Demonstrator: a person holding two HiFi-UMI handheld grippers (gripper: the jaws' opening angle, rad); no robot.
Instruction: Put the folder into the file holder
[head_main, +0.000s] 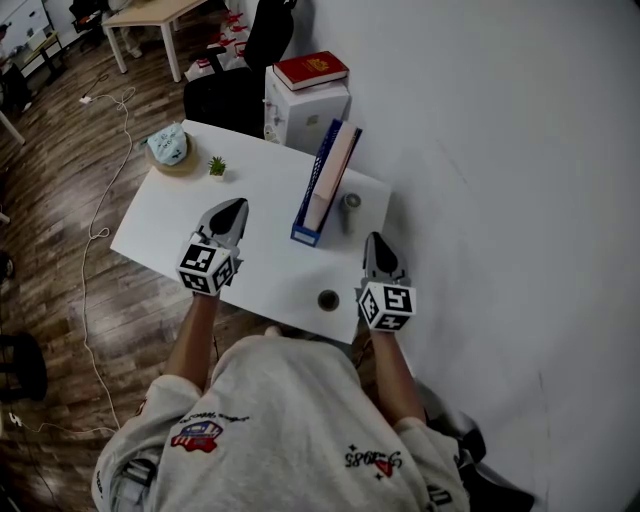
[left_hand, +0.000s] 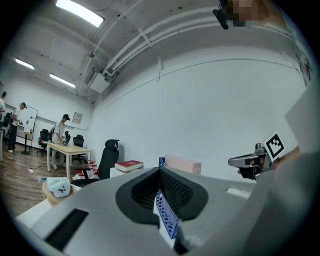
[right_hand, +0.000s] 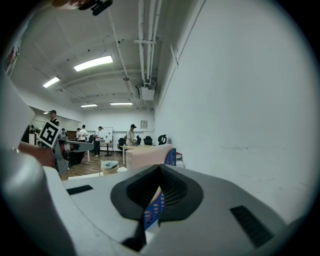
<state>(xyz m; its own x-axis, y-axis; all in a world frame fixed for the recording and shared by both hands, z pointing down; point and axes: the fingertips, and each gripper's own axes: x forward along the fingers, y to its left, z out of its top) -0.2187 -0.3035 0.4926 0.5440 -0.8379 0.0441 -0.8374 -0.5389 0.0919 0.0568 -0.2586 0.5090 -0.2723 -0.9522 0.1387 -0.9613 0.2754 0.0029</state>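
Hovering left gripper and right gripper beside the holder, both pinched closed, empty. Seeing folder standing inside.

Premises: an open-plan office. Grounds: a white bench is set against a plain white wall and carries a blue file holder and a small potted plant. A red book lies on a white box behind it, with a black office chair alongside. Further down the room are a light wooden table, a whiteboard and several people standing. The floor is wood plank, with a loose white cable. The ceiling is bare, with exposed pipes and strip lights.
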